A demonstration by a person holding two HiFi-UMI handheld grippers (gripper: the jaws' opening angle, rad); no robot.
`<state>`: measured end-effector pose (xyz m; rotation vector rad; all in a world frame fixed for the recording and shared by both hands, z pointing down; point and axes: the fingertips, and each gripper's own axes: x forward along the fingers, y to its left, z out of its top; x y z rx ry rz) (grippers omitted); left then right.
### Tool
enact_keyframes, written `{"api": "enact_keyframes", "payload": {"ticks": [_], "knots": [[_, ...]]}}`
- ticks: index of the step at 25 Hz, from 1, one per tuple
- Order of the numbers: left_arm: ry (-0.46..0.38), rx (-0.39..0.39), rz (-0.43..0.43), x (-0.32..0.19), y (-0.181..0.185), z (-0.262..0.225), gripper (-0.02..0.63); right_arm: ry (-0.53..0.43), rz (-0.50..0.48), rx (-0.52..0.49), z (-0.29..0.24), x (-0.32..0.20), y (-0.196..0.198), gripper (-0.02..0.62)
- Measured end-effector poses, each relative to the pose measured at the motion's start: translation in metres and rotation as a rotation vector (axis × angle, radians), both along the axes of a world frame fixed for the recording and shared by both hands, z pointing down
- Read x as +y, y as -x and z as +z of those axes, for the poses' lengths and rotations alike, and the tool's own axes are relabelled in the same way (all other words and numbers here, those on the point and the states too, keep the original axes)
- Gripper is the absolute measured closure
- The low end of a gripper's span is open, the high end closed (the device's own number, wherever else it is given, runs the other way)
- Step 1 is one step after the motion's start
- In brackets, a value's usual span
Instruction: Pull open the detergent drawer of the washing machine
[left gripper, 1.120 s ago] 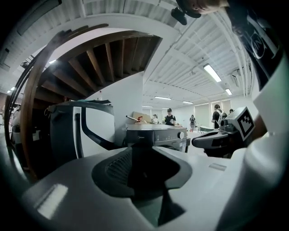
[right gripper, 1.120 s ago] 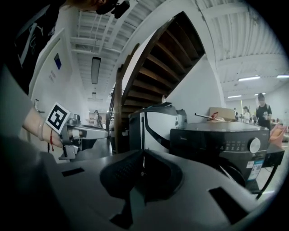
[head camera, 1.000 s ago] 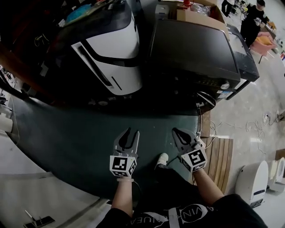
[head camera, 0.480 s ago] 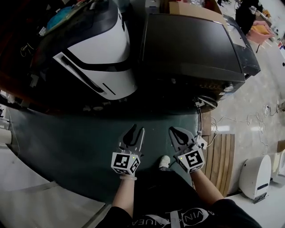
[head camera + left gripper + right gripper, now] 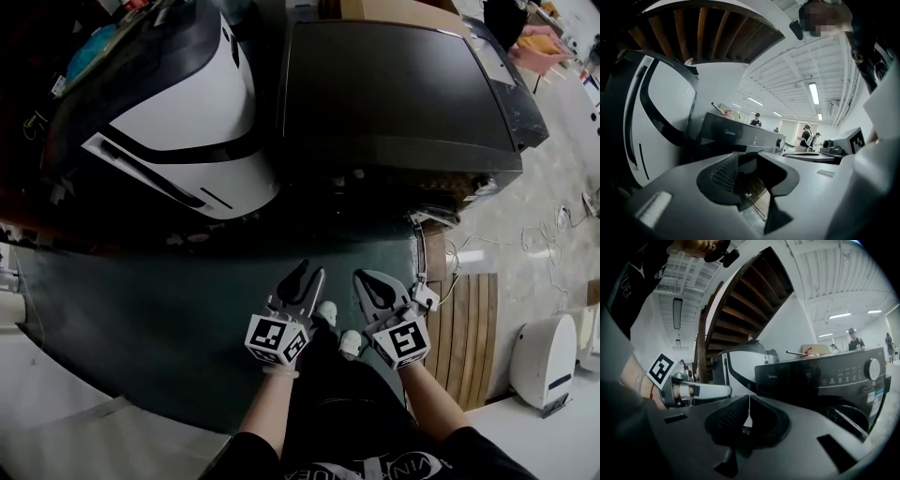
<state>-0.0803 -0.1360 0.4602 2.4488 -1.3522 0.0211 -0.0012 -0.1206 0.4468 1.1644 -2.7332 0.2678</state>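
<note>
The black front-loading washing machine (image 5: pixel 394 84) stands ahead, its top filling the upper middle of the head view. Its front panel carries a logo on the left part (image 5: pixel 787 378) and a round knob (image 5: pixel 873 367); that left part sits flush and closed. The same panel (image 5: pixel 733 133) appears in the left gripper view. My left gripper (image 5: pixel 305 281) hangs over the floor short of the machine, open, with nothing between its jaws (image 5: pixel 757 206). My right gripper (image 5: pixel 372 286) hangs beside it, shut and empty, its jaws (image 5: pixel 749 425) meeting with only a thin slit.
A white-and-black machine (image 5: pixel 178 122) stands left of the washer. A dark green mat (image 5: pixel 141 309) covers the floor beneath the grippers. A wooden slatted board (image 5: pixel 464 328), cables and a white appliance (image 5: pixel 544 361) lie to the right. People stand at the far back (image 5: pixel 806 136).
Both grippers have come closer to the washing machine and a little lower. The left gripper has shifted right, nearer the right one. Neither gripper's jaws have changed.
</note>
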Motion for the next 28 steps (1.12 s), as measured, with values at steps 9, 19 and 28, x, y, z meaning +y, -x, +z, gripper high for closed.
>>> {"api": "enact_keyframes", "payload": {"ticks": [9, 19, 28], "knots": [[0.047, 0.135, 0.036, -0.057, -0.004, 0.035, 0.479, 0.052, 0.041, 0.013, 0.028, -0.042, 0.010, 0.580], [0.051, 0.351, 0.062, -0.128, -0.013, 0.048, 0.477, 0.084, 0.105, 0.019, 0.060, -0.081, 0.008, 0.580], [0.037, 0.518, 0.095, -0.160, -0.019, 0.044, 0.442, 0.090, 0.129, 0.015, 0.077, -0.093, 0.008, 0.580]]}}
